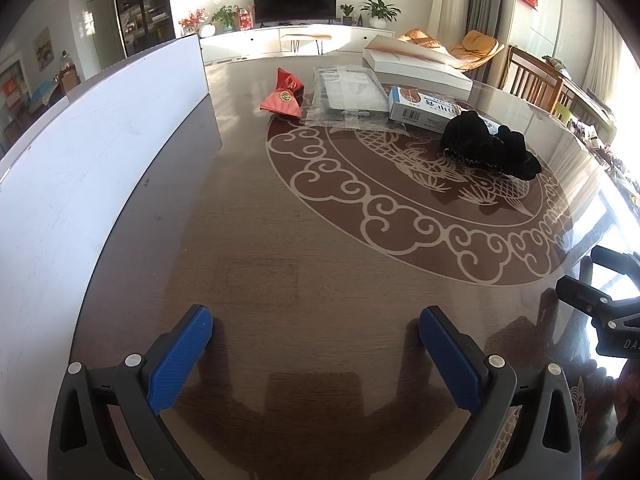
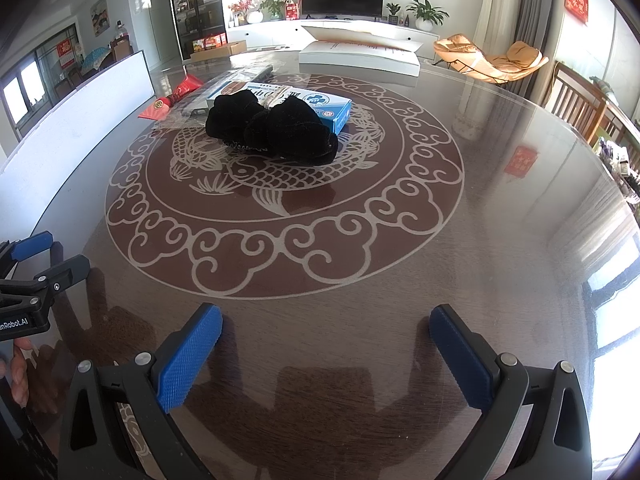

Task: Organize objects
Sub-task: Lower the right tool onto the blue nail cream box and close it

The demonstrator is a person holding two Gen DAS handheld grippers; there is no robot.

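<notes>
both grippers empty, jaws wide open: left gripper (image 1: 316, 330), right gripper (image 2: 326, 330). black scrunchie (image 2: 272, 130) touching blue medicine box (image 2: 320, 106) mid-table (image 2: 480, 240).

My left claw (image 1: 316, 330) and right claw (image 2: 326, 330) are black frames with silver screws and blue knurled pads (image 2: 188, 356).

The surface (image 2: 400, 280) looks like glossy dark wood under glass (it mirrors the room). The fingers (image 2: 188, 356) carry knurled blue plastic pads. The black bundle (image 2: 276, 128) is matt, plush cloth; the box (image 2: 336, 106) glossy cardboard.
</notes>
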